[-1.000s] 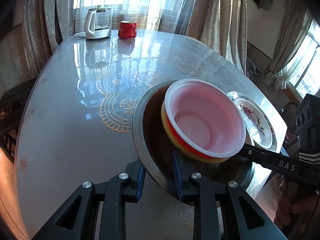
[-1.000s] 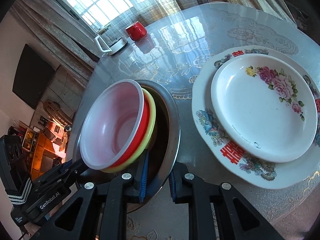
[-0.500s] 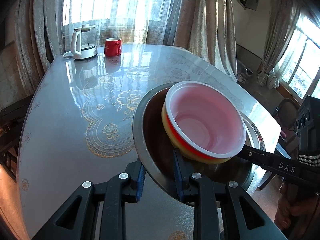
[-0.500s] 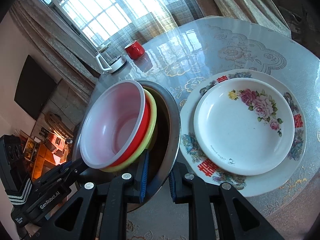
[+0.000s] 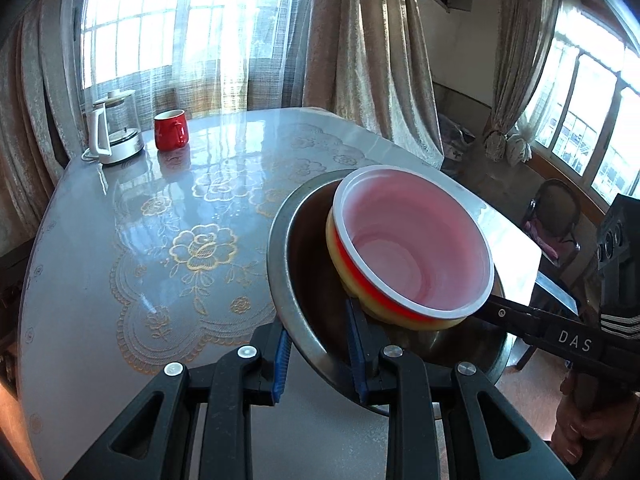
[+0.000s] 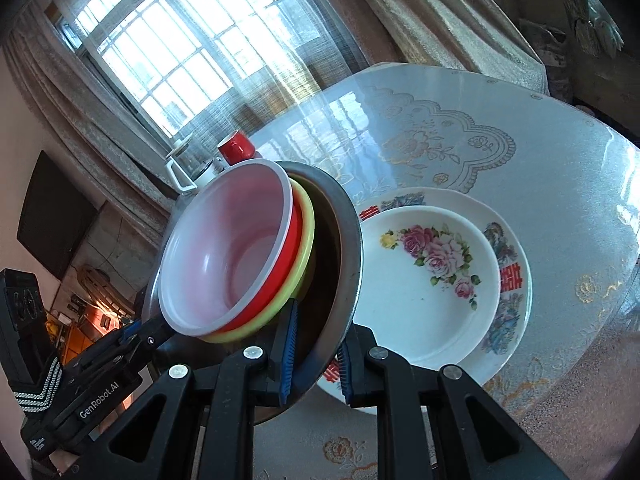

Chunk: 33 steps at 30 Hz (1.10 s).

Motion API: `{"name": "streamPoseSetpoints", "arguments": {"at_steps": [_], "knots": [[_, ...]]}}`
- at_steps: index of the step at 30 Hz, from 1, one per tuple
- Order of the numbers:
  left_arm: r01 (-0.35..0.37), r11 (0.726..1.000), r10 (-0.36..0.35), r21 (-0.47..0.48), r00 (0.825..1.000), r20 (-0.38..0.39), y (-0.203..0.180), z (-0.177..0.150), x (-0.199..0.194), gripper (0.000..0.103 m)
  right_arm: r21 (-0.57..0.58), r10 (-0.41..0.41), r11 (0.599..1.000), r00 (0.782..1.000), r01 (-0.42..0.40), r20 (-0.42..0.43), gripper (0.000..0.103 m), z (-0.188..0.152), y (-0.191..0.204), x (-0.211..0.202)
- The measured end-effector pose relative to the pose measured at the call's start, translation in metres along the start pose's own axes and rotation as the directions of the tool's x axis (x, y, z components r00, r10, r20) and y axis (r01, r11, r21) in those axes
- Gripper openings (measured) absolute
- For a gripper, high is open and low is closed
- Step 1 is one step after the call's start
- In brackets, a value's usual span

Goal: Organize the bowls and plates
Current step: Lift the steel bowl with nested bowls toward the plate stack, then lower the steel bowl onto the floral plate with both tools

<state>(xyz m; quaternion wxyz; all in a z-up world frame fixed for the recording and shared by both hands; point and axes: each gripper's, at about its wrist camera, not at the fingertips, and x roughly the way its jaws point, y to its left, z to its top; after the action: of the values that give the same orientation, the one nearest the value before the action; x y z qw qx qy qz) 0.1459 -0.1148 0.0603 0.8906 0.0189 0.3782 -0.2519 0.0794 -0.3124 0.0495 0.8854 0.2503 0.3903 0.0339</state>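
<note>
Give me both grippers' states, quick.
Left gripper: closed on the rim of the metal basin, which holds the stacked bowls.
Right gripper: closed on the same basin's opposite rim.

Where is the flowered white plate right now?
In the right wrist view, the flowered plate lies stacked on a larger patterned plate on the table, right of the steel bowl.

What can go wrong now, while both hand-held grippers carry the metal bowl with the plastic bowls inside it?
1. The nested translucent white, red and yellow plastic bowls lie loose and tilted in the round steel bowl; they could slide out.
2. The left hand-held gripper and right hand-held gripper pinch only the thin rim, which could slip.
3. The steel bowl hangs close above the stacked white floral plates; lowering it unevenly could chip them.
</note>
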Motion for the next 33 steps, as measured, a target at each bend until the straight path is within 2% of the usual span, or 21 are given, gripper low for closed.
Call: {"name": "streamPoseSetpoints", "arguments": {"at_steps": [16,33], "knots": [[0.079,0.993,-0.078,0.085,0.997,-0.014,-0.05,0.02,0.041,0.026,0.119,-0.096,0.989,0.993,0.088,0.064,0.018,0.017,-0.052,-0.017],[0.082,0.991,-0.077,0.103,0.996,-0.045,-0.067,0.018,0.065,0.026,0.176,-0.133,0.977,0.99,0.124,0.044,0.018,0.012,-0.073,-0.016]]}}
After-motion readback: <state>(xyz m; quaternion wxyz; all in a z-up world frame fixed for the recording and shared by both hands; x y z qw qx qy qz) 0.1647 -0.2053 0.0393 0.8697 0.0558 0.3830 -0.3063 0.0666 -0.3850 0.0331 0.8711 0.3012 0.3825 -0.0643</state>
